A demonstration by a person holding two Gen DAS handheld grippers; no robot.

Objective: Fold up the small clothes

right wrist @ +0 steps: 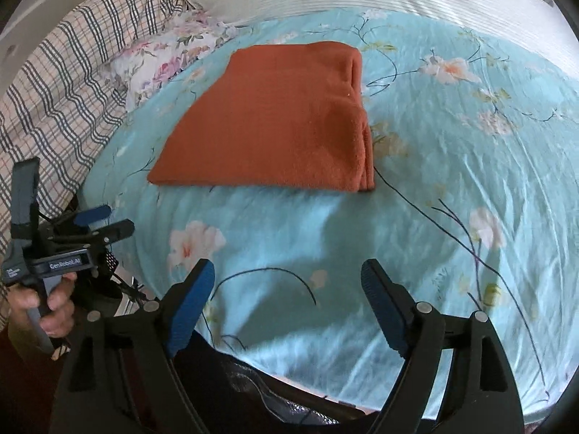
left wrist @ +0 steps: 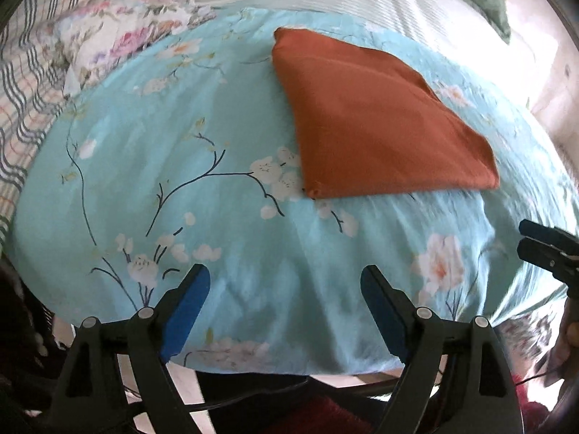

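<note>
Lying folded on the floral bedsheet (right wrist: 434, 152), the orange cloth (right wrist: 275, 119) (untouched) faces both tongs, released and empty.

One folded orange garment (right wrist: 275, 115), one blue floral sheet (right wrist: 452, 166), one plaid blanket (right wrist: 72, 72), two hand-held grippers: left (left wrist: 286, 311), right (right wrist: 289, 307) (both empty, jaws apart).

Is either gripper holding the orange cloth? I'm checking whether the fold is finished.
No: the orange cloth lies folded on the bedspread, beyond both open grippers.
</note>
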